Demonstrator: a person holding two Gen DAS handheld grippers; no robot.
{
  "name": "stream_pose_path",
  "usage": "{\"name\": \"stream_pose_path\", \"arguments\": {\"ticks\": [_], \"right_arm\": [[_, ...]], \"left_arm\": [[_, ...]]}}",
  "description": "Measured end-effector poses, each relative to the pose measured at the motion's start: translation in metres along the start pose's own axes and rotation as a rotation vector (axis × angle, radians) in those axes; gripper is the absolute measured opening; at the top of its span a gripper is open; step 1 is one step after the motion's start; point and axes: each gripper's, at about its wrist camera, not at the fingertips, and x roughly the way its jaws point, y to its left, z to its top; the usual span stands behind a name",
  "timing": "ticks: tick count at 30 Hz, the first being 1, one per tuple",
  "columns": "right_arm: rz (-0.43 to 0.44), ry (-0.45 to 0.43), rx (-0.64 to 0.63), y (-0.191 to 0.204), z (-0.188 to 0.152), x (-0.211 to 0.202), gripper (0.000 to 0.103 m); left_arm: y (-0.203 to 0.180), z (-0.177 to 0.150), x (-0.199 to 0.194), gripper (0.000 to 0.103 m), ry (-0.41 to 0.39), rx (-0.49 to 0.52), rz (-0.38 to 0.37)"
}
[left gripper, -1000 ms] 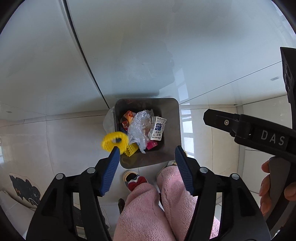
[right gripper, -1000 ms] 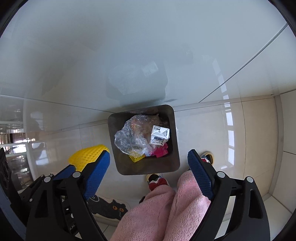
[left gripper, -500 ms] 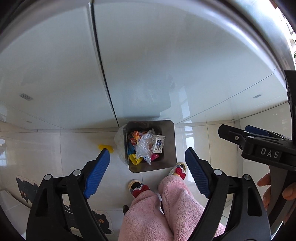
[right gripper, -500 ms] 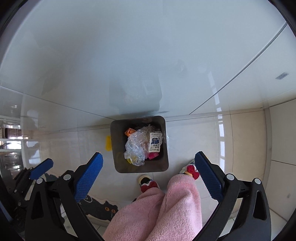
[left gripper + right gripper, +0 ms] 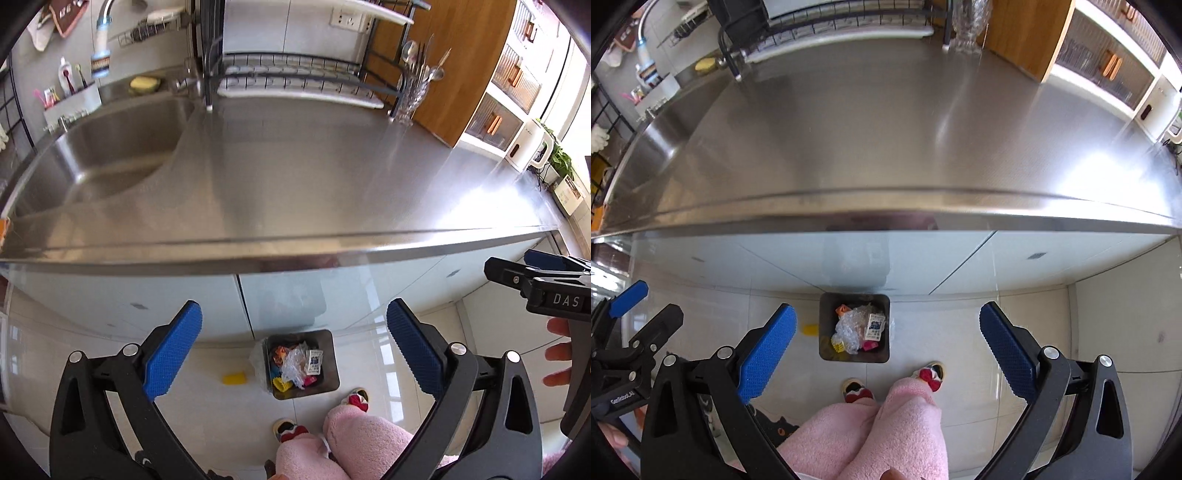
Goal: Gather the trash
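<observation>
Raised since earlier: left gripper (image 5: 294,334), jaws just opened wide, empty; right gripper (image 5: 888,332) likewise spread, empty; square metal trash bin (image 5: 330,363) far below; yellow scrap (image 5: 234,378) on floor beside it.

A broad stainless-steel countertop (image 5: 295,166) fills the view, its sunken steel sink (image 5: 110,155) at ten o'clock and a black wire dish rack (image 5: 295,74) at twelve. Glossy pale floor tiles (image 5: 1071,332) lie below; daylight glares at three o'clock beside a wooden cabinet panel (image 5: 454,74).
</observation>
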Motion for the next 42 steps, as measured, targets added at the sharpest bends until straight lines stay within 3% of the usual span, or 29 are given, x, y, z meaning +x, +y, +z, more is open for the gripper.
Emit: {"name": "stream_pose_path", "arguments": {"ticks": [4,13,16,27,42], "right_arm": [[-0.009,-0.107,0.027,-0.012,0.014,-0.057,0.1],[-0.038,-0.257,0.019,-0.018,0.021,-0.127,0.1],[-0.037,-0.311,0.021,-0.017,0.023,-0.149,0.1],[-0.068,-0.405,0.065,-0.024,0.024,-0.183,0.1],[-0.068,-0.441,0.068,-0.021,0.025,-0.192,0.1]], "left_arm": [[-0.012,0.025,-0.037,0.095,-0.067,0.006,0.034],[-0.023,0.058,-0.116,0.095,-0.226,0.024,0.08],[-0.023,0.064,-0.133,0.095,-0.255,0.008,0.057],[-0.03,0.071,-0.153,0.095,-0.306,-0.002,0.072],[-0.033,0.075,-0.153,0.095,-0.318,0.014,0.071]]}}
